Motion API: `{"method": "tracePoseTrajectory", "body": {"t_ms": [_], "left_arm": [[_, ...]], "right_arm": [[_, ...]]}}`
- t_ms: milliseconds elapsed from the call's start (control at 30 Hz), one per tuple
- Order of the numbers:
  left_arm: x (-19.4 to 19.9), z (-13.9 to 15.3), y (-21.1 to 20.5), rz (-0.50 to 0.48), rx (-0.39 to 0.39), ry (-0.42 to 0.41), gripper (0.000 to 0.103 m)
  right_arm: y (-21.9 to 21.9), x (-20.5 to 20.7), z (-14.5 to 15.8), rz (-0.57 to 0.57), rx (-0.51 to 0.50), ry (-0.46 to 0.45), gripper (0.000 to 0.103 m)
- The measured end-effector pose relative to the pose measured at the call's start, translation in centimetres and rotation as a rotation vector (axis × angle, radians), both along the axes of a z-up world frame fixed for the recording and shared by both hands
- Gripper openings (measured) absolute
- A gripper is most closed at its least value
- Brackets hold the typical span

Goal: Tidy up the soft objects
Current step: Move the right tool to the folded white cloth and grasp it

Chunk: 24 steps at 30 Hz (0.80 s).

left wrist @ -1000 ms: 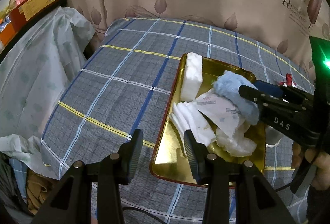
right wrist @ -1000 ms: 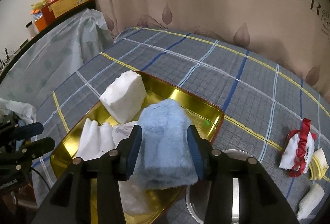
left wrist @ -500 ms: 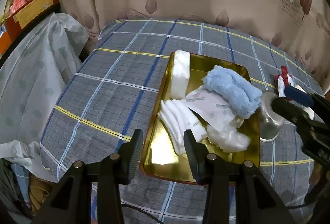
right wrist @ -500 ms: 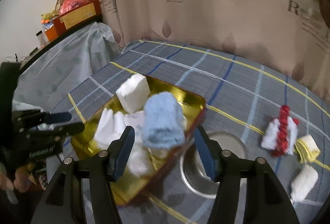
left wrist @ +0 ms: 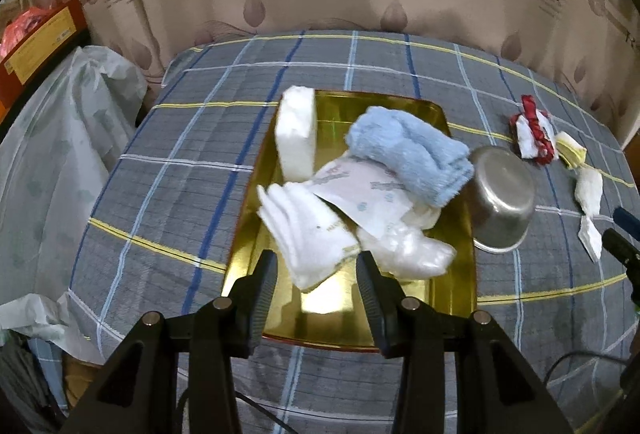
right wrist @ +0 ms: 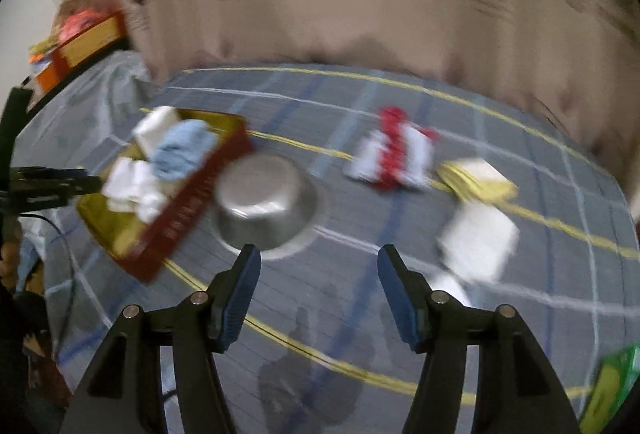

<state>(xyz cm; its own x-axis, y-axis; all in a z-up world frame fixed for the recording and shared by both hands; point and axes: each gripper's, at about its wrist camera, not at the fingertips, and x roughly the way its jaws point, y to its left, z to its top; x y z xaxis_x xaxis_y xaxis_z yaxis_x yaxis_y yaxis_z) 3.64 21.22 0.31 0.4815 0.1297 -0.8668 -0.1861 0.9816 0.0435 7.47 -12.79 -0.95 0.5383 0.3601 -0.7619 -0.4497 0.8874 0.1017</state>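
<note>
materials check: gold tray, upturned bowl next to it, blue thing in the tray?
Tray: looks like metal with a glossy gold finish; it mirrors light. Outer wall is red in the right wrist view.
Bowl: probably stainless steel, brushed silver sheen with soft highlights.
Blue thing: fuzzy pile, likely a microfibre or terry towel, folded.

Gold tray (left wrist: 456, 290); light-blue towel (left wrist: 404, 154); grey plaid cloth (left wrist: 168, 202), blue-yellow lines.

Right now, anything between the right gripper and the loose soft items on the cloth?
Nothing visible. The right gripper is open and empty over bare plaid cloth. The white pad, yellow pad and red-white bundle lie ahead in the open. The steel bowl sits off to its left, beside the tray; the view is blurred.
</note>
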Motion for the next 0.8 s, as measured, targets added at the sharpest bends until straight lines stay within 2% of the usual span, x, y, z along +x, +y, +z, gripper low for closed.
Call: {"method": "tracePoseTrajectory", "body": {"t_ms": [200,300,533,800], "left_arm": [[0.2,-0.3,-1.4,-0.035,-0.008,0.007,0.042],[0.2,-0.4,-2.2,-0.051,-0.003,0.013,0.042],[0.4,-1.1,-4.4,-0.103,-0.007,0.035,0.042],[1.0,-1.7,-6.7,-0.144,-0.019,0.063,0.042]], "right_arm": [[-6.5,-0.1,-2.4,-0.120,-0.037,0.037,0.063],[-7.8,-0.4,-3.5,-0.141,-0.048,0.058,0.063],[-8.3,0.1,-5.5,-0.120,-0.037,0.093,0.066],[-8.3,2.7,-7.5,-0.102,-0.041,0.131,0.067]]}}
